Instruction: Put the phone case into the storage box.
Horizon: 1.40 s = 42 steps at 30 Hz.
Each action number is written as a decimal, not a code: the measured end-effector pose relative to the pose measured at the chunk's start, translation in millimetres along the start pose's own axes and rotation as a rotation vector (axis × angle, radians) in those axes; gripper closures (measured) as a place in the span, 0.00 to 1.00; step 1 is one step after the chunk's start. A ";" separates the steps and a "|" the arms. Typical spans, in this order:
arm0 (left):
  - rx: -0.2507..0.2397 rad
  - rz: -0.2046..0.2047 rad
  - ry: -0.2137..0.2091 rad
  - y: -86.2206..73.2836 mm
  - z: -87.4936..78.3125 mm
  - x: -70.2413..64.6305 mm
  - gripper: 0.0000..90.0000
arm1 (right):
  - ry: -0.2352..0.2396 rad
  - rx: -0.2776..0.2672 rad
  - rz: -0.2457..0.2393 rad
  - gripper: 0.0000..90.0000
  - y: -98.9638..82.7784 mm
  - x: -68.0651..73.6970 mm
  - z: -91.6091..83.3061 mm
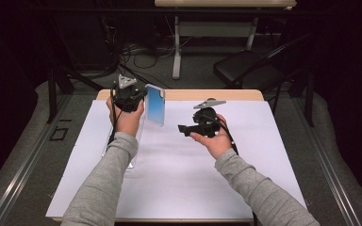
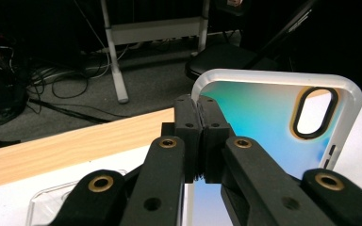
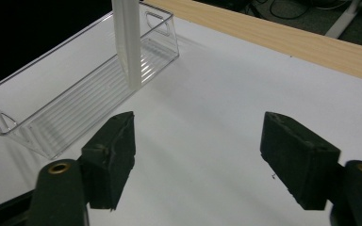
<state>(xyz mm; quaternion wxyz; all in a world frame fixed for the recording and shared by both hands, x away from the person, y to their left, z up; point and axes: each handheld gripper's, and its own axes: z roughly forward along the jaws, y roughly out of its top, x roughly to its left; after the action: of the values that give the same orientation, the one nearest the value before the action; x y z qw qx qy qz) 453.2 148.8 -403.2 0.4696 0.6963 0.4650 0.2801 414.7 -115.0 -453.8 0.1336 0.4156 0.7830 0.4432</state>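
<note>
The left gripper [image 2: 199, 141], low in its own view, pinched the phone case [image 2: 264, 113] by its edge, upright above the clear bin [image 3: 75, 94], apparently for dropping in; the right gripper [image 3: 198, 155] stood open, empty.

Tabletop [image 1: 245, 95]: light wood, its bare grain visible as a strip along the far edge. A white sheet [image 1: 184, 174] covers nearly the whole surface, lying flat, reaching close to the near edge and both sides. One item rests directly on the sheet: a clear plastic tray [image 3: 75, 89], long and narrow, with ribbed bottom and cut-out handles at each end. It sits on the left part of the sheet, its long side running front to back.
</note>
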 end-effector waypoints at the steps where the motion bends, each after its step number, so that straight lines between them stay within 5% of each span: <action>1: -0.002 -0.002 0.005 0.7 -0.6 2.0 0.98 | -0.005 -0.002 -0.002 0.26 -0.2 0.2 -0.4; 16: -0.034 -0.055 0.063 12.7 -12.6 31.4 0.98 | -0.002 -0.026 0.016 0.16 -1.6 -0.9 -8.8; 42: -0.055 -0.092 0.172 14.0 -11.0 67.5 0.98 | -0.054 -0.032 0.051 0.16 -3.9 -9.8 -16.9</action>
<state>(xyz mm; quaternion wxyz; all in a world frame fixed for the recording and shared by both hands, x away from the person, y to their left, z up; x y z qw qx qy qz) 477.2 212.8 -389.1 0.4591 0.6343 0.5275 0.3296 408.9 -133.5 -448.8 0.1497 0.4451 0.7610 0.4476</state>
